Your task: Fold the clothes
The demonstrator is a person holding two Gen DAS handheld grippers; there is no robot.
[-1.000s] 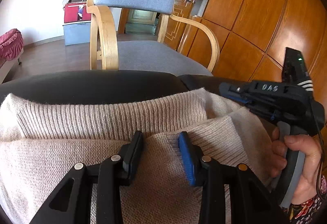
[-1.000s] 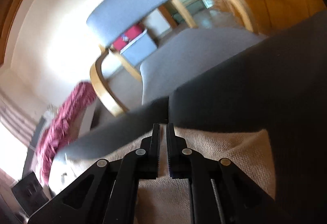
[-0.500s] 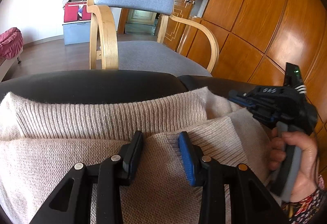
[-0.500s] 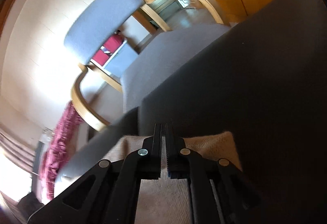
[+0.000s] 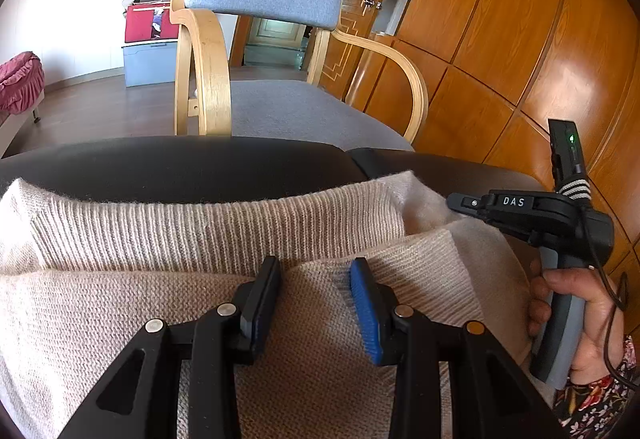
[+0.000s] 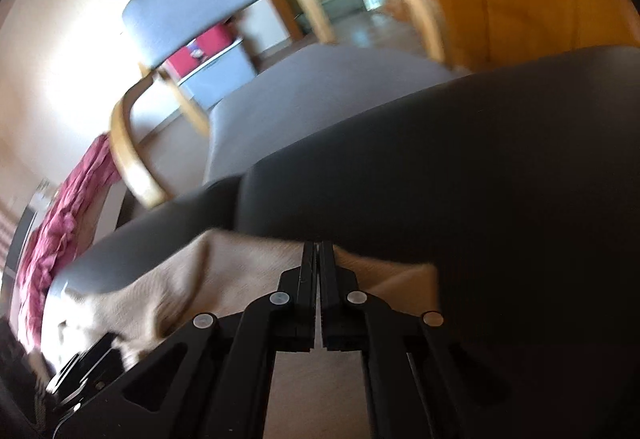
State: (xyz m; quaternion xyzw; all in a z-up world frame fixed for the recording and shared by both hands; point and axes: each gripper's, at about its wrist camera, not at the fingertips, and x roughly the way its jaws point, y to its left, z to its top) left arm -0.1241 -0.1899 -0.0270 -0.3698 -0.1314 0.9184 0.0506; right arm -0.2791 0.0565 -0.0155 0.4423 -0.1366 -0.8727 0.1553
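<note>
Left wrist view shows a beige sweater [image 5: 168, 303] spread over a black cushion [image 5: 180, 163], with one layer already turned over so its edge runs across just ahead of the left gripper [image 5: 316, 303]. That gripper stands partly open, its pads resting on the knit to either side of a low ridge and not visibly pinching it. Off to its right, the right gripper [image 5: 460, 202] reaches the sweater's far corner, held by a hand [image 5: 576, 319]. From its own view the right gripper [image 6: 319, 271] has its jaws drawn together at the cloth's edge, apparently nipping a thin bit of fabric (blur makes that hard to confirm). I judge the folding to be at an early or middle stage: one fold laid, more to come. Sleeves, neckline and the near half of the sweater are cut off below both grippers, so its full layout cannot be told.
</note>
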